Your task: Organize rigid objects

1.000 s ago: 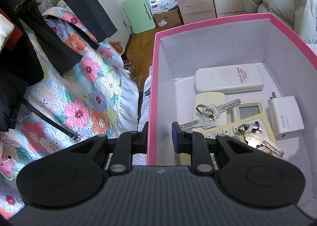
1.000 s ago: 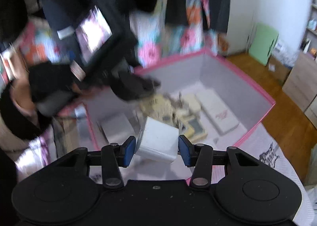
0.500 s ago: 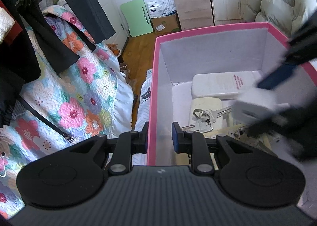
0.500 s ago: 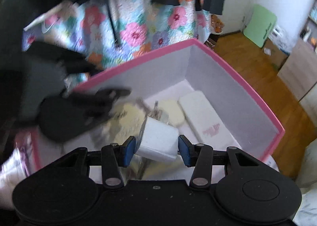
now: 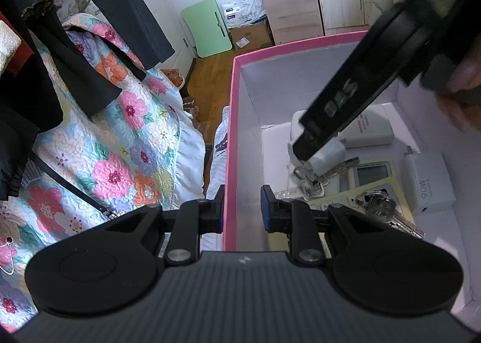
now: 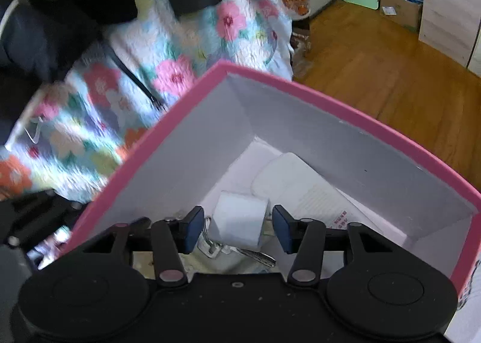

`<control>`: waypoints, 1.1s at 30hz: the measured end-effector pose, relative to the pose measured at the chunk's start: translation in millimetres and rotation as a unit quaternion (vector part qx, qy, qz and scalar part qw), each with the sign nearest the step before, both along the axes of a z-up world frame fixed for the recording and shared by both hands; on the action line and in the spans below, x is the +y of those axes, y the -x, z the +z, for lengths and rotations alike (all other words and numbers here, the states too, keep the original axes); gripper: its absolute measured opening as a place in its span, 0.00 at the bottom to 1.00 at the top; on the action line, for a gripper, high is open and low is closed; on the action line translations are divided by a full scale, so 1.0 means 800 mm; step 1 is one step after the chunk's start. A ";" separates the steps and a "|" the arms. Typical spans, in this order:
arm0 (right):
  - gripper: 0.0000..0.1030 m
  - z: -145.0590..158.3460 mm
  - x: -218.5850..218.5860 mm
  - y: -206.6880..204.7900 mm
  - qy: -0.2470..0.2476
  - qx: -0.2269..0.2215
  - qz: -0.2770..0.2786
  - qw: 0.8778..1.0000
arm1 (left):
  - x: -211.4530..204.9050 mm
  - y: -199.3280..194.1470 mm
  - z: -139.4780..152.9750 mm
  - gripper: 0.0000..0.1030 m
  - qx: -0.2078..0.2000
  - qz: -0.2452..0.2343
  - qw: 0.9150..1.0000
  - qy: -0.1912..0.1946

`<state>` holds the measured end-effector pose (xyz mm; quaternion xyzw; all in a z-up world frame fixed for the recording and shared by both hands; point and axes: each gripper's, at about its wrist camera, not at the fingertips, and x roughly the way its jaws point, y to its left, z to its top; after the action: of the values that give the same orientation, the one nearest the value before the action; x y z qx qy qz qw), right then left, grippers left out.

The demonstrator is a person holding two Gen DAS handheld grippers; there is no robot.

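A pink box [image 5: 230,144] with white inner walls holds a white remote [image 5: 372,129], a beige remote with a display [image 5: 371,171], keys [image 5: 378,204] and a white 90W charger [image 5: 428,180]. My left gripper [image 5: 242,212] is shut on the box's left wall. My right gripper [image 6: 237,230] is inside the box with its jaws open; a small white charger block [image 6: 239,221] lies between them on the keys, with gaps on both sides. In the left wrist view the block [image 5: 326,155] shows under the right gripper's black body.
The box [image 6: 210,78] rests on a bed with a floral quilt [image 5: 120,144] and dark clothes [image 5: 45,72]. Beyond are a wooden floor [image 6: 375,51], a green folding table [image 5: 207,27] and a wooden cabinet [image 5: 288,12].
My right gripper moved down into the box with the white charger block and its jaws opened, letting the block rest on the keys. My left gripper kept its hold on the box wall.
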<state>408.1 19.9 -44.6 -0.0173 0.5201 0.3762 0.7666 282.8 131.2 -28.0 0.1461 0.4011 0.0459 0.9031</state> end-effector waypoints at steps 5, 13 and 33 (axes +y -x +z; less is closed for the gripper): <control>0.58 0.033 -0.035 0.038 -0.042 -0.034 -0.007 0.999 | 0.001 -0.001 0.001 0.20 0.000 0.001 1.000 0.000; 0.60 0.085 -0.120 0.109 -0.058 -0.127 -0.063 0.988 | 0.001 -0.002 0.001 0.20 0.004 0.009 1.000 -0.002; 0.64 0.115 -0.217 0.262 -0.084 -0.250 -0.158 0.952 | -0.011 0.017 0.020 0.21 0.000 0.017 1.000 -0.016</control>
<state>198.5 -153.8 47.2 0.0363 0.2747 0.2762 0.9203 269.1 122.0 -12.3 0.1539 0.4024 0.0677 0.8999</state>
